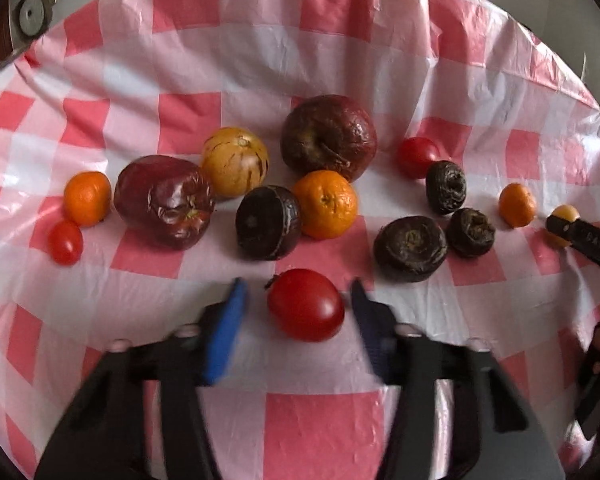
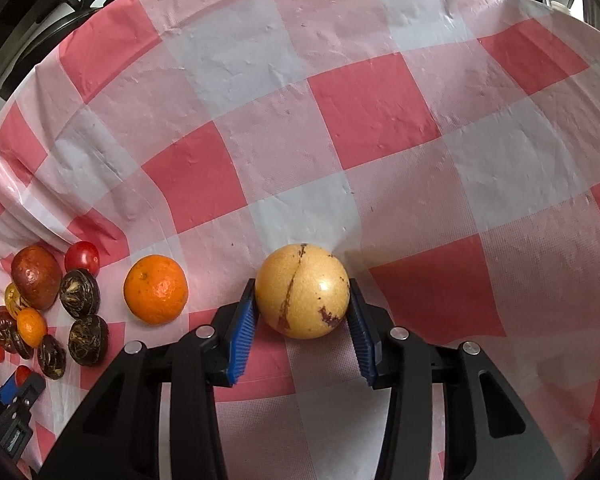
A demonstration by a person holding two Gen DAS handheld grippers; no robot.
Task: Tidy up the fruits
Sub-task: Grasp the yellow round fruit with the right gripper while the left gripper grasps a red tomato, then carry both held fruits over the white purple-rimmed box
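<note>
Left gripper [image 1: 298, 300] gapes around tomato [image 1: 306, 305]; right gripper [image 2: 302, 312] clasps yellow fruit [image 2: 302, 291].

We see soft, even, fairly bright light in both views, with no harsh shadows. Just beyond the right gripper [image 2: 302, 312], the yellow fruit [image 2: 302, 291] between its fingers carries one small bright glare spot and drops a faint shadow past the right-hand finger. That view is sharp. In the left view, the left gripper [image 1: 298, 304] and its blue pads [image 1: 226, 330] are smeared with motion blur, and the red tomato [image 1: 306, 305] between them looks slightly soft. The checked tablecloth [image 2: 372, 120] bows strongly toward the dark round edges of both pictures.
</note>
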